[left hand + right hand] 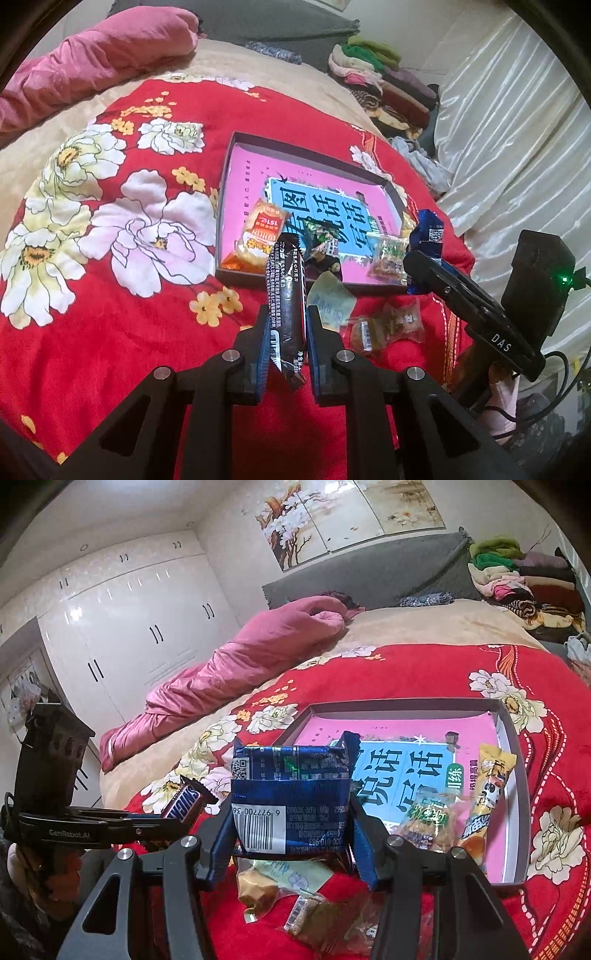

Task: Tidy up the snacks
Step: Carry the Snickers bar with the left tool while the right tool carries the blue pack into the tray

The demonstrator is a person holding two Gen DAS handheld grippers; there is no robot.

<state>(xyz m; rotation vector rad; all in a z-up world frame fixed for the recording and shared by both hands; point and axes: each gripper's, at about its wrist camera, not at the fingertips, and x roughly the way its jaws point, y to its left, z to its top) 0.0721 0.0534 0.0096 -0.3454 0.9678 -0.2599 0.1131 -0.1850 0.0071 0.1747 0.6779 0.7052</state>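
My left gripper (287,314) is shut on a dark Snickers bar (286,295), held above the red bedspread just short of the box; it also shows in the right wrist view (184,799). My right gripper (291,812) is shut on a blue snack packet (290,797), held at the near edge of the shallow pink-lined box (515,746); the packet shows in the left wrist view (424,230). In the box (236,151) lie an orange packet (258,232), a dark green packet (321,240), a clear packet (388,254) and a yellow stick (484,794).
Several loose snacks (384,325) and a pale packet (330,299) lie on the floral red bedspread (110,258) in front of the box. A pink quilt (229,668), a stack of folded clothes (517,576) and white curtains (517,129) border the bed.
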